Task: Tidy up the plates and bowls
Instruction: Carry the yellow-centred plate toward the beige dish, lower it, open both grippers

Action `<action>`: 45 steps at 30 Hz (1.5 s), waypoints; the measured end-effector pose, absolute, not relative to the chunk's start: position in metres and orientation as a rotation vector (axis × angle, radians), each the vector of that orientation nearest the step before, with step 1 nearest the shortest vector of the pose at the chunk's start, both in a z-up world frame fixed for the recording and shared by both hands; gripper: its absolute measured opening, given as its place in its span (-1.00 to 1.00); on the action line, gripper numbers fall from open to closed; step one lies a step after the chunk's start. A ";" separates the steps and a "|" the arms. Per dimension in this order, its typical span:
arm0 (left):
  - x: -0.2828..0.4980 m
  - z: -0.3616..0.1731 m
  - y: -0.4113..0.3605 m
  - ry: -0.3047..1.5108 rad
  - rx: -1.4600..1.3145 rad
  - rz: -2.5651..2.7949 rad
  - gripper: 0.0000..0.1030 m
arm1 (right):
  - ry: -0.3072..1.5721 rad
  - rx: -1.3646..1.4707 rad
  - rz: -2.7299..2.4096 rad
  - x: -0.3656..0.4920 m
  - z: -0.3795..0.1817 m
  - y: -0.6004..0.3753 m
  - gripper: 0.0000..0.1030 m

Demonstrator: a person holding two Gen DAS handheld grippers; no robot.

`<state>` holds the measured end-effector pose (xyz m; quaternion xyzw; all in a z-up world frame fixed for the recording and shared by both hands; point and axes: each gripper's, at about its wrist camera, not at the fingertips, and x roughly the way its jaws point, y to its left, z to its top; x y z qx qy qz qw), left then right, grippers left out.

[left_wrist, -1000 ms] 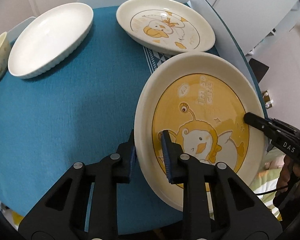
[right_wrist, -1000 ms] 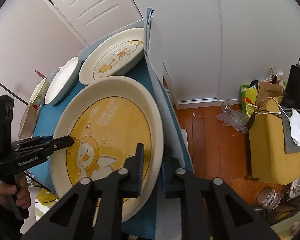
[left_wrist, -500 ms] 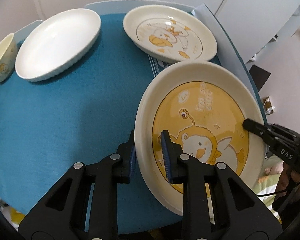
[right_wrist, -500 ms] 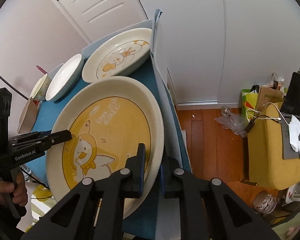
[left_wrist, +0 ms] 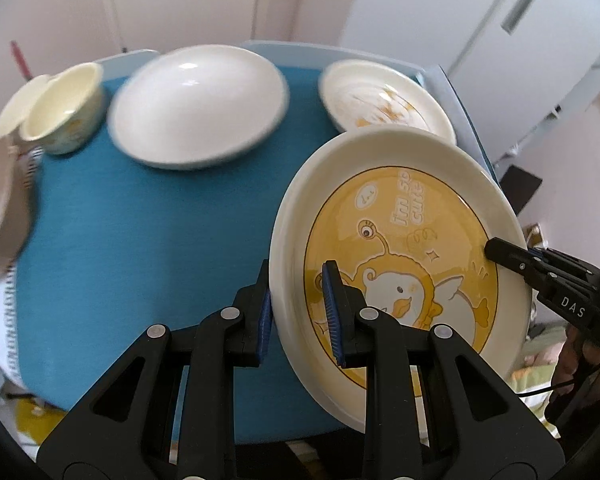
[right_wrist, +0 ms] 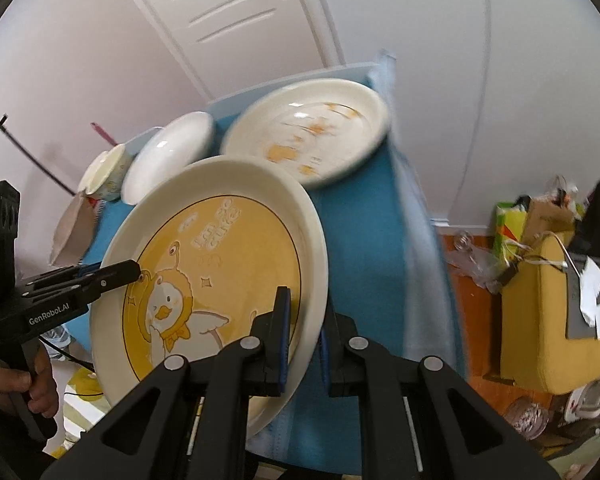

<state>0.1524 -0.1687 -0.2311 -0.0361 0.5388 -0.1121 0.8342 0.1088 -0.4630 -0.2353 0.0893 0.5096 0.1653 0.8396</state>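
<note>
The left gripper point(left_wrist: 298, 312) was clamped on the near rim of the yellow duck plate point(left_wrist: 400, 264), one blue-padded finger under the rim and the other on its face, while the right gripper point(right_wrist: 304, 344) pinched the opposite rim the same way. Between them the plate hung above the near right part of the surface point(left_wrist: 148, 240), tilted, its printed face turned up and toward the left wrist camera. It was the largest piece: a glossy ceramic disc with a broad cream rim and a yellow centre carrying a cartoon duck and white lettering; the duck's head pointed toward the far side of the surface, its feet toward the left gripper. The fisheye stretched it into an oval, so no true long axis could be told. The surface wore a matte teal cloth with a pale blue border. On it, well apart from the held plate, sat a plain white dish point(left_wrist: 198, 106), smooth and shallow, and beside it a cream plate with orange print point(left_wrist: 384, 100), blurred. At the far left stood a small cream bowl point(left_wrist: 62, 108), with another pale rim just beside it.
</note>
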 end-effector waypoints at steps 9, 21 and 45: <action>0.136 -0.217 -0.063 1.129 -0.122 -0.097 -0.60 | 1.076 0.132 0.487 0.120 -0.225 -0.361 -0.78; 0.134 -0.260 0.058 1.199 -0.166 -0.005 -0.60 | 1.166 0.067 0.560 0.129 -0.259 -0.236 -0.78; 0.161 -0.281 0.075 1.184 -0.128 -0.029 -0.60 | 1.221 0.068 0.507 0.140 -0.288 -0.210 -0.78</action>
